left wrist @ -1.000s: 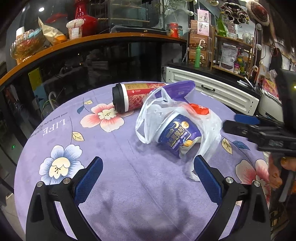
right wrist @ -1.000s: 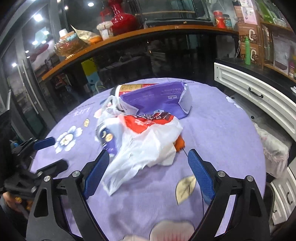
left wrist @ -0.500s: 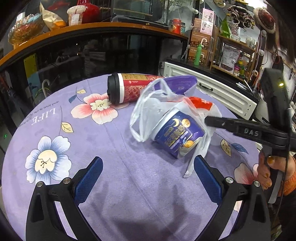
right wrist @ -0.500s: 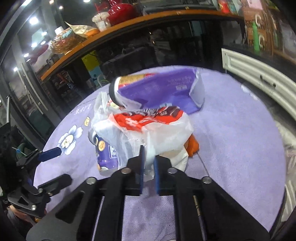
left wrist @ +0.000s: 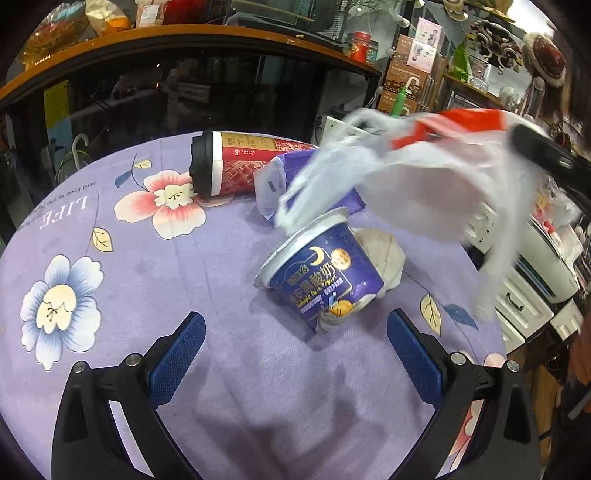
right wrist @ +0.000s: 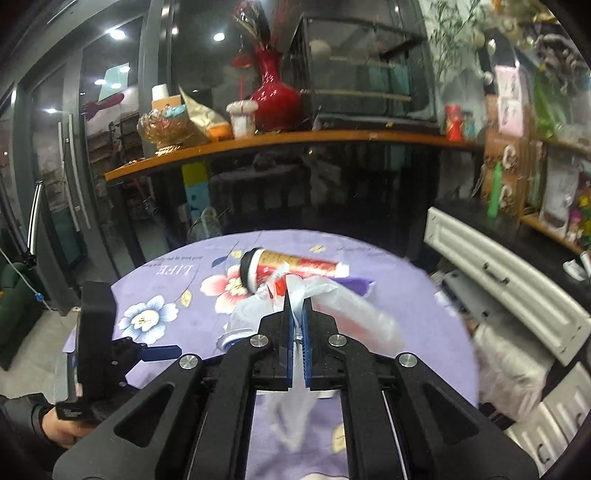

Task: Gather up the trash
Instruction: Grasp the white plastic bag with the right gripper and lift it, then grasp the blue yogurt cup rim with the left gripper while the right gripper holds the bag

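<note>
Indoor light is falling evenly on the tablecloth [left wrist: 229, 369], leaving it bright while the cabinet glass [right wrist: 229, 74] behind is staying dim. Ceiling spots [right wrist: 218, 36] are glaring as white dots in that glass. Soft shadows are pooling on the cloth near the bottom of the left view. The bag [left wrist: 436, 184] is smearing with motion blur; the cup [left wrist: 325, 273] is staying sharp. Fisheye bending is curving the counter [right wrist: 295, 142], and black corners are framing both views.
</note>
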A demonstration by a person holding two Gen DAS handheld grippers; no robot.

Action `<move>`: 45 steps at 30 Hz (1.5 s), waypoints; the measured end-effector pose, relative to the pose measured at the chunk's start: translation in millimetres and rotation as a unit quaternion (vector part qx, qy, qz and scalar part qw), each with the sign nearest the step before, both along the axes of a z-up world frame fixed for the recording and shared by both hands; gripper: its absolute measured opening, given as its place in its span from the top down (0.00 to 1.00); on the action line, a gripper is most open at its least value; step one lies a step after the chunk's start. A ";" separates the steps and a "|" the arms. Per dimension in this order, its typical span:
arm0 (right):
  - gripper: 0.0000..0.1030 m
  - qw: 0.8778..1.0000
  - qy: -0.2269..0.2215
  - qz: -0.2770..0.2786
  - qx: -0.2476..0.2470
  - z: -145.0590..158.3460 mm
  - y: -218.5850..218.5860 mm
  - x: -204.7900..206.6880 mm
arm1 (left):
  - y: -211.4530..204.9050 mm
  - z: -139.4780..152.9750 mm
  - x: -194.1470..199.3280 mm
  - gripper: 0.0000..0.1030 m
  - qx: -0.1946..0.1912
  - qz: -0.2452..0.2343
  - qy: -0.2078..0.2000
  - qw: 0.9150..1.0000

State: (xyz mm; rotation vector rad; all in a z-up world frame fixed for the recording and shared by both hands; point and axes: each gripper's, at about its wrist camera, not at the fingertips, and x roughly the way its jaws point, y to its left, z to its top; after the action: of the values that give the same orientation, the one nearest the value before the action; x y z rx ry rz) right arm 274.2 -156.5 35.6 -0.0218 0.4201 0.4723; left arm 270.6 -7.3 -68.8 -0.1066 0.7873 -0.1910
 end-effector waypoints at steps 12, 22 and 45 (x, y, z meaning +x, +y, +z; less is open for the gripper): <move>0.96 0.998 -0.019 -0.061 0.017 -1.7 -59.1 -41.6 | -14.7 -6.3 52.2 0.06 -0.033 0.042 0.053 0.997; 0.96 0.994 -0.008 -0.108 0.020 -18.9 -98.2 -67.1 | -17.0 -21.9 74.5 0.13 -0.064 0.063 0.099 0.991; 0.96 0.972 0.033 -0.225 0.062 -64.5 -191.2 -133.8 | -57.7 29.2 -42.7 0.13 -0.037 -0.014 -0.039 0.998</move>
State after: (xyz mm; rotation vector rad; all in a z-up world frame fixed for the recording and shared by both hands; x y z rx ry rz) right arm 140.4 -347.7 -28.8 0.2076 0.4441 0.0509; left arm 227.9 -64.9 -39.7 -0.1569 0.7044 -0.2501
